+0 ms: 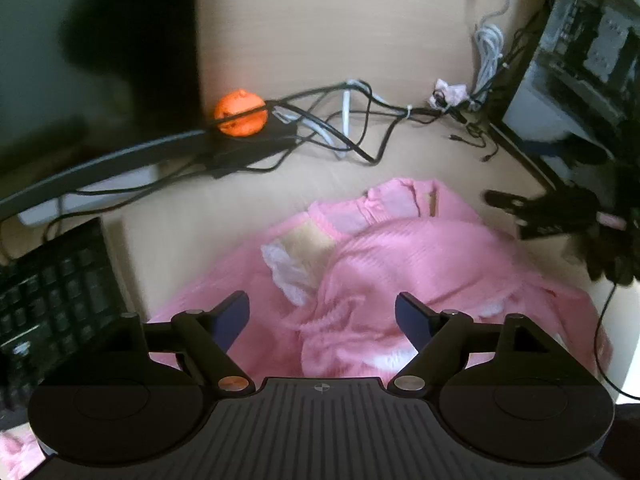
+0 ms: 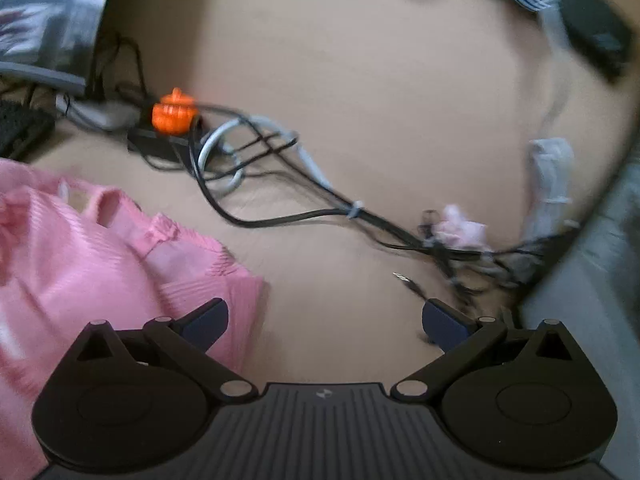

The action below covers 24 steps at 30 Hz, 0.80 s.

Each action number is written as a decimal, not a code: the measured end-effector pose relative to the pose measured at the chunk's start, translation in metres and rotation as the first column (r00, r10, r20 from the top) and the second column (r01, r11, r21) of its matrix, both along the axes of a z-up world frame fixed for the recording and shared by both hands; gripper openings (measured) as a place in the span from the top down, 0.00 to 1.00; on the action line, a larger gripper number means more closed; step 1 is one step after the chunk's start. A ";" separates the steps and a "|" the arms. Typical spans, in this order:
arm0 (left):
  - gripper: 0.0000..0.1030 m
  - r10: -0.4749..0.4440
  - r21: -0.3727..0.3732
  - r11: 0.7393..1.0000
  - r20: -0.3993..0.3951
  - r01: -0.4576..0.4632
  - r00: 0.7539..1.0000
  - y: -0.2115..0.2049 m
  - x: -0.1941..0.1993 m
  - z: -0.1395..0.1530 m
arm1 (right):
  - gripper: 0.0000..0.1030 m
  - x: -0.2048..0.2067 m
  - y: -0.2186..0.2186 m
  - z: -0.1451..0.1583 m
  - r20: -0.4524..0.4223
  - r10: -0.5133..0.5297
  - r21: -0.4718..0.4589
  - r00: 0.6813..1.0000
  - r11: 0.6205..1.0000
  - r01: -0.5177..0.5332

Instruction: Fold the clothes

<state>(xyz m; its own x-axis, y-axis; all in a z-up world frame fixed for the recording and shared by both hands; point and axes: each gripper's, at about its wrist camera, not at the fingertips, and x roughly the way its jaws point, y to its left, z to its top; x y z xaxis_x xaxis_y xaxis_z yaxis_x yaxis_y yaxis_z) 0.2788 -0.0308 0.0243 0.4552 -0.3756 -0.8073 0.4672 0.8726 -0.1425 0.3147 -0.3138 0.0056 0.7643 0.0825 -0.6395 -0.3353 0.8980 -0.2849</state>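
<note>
A pink garment point(image 1: 400, 256) with a white frill and a pale patch lies crumpled on the wooden table. My left gripper point(image 1: 322, 312) is open and empty, hovering over the garment's near part. In the right wrist view the same pink garment point(image 2: 80, 256) lies at the left. My right gripper point(image 2: 325, 318) is open and empty, its left finger over the garment's right edge and its right finger over bare table. The right gripper also shows in the left wrist view point(image 1: 560, 216) at the garment's far right side.
A tangle of black and white cables point(image 1: 340, 120) runs across the back of the table, with an orange pumpkin toy point(image 1: 240, 112) on a black box. A black keyboard point(image 1: 52, 288) lies at the left, a computer case point(image 1: 580, 60) at the right. The cables point(image 2: 304, 200) and pumpkin toy point(image 2: 174, 112) also show in the right wrist view.
</note>
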 end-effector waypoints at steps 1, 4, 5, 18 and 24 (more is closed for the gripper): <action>0.18 -0.008 0.008 1.000 -0.017 0.008 1.000 -0.007 0.004 -0.008 | 0.00 0.011 0.001 -0.003 -0.030 0.020 0.015 0.999 1.000 -0.019; 0.20 -0.030 0.042 0.999 -0.053 0.032 0.998 -0.023 0.012 -0.027 | 0.00 0.033 0.008 -0.009 -0.104 0.064 0.048 0.993 0.997 -0.059; 0.25 -0.036 0.053 0.998 -0.058 0.039 0.998 -0.026 0.012 -0.031 | 0.00 0.035 0.010 -0.011 -0.115 0.084 0.041 0.990 0.996 -0.080; 0.80 -0.126 0.011 0.992 0.214 0.127 0.969 -0.040 -0.015 0.059 | 0.00 0.008 0.015 -0.038 0.119 -0.026 -0.334 0.993 0.940 0.065; 0.80 -0.081 0.125 0.990 0.162 0.061 0.983 -0.029 -0.005 0.026 | 0.00 0.001 -0.005 -0.010 0.149 -0.110 -0.285 0.983 0.947 0.150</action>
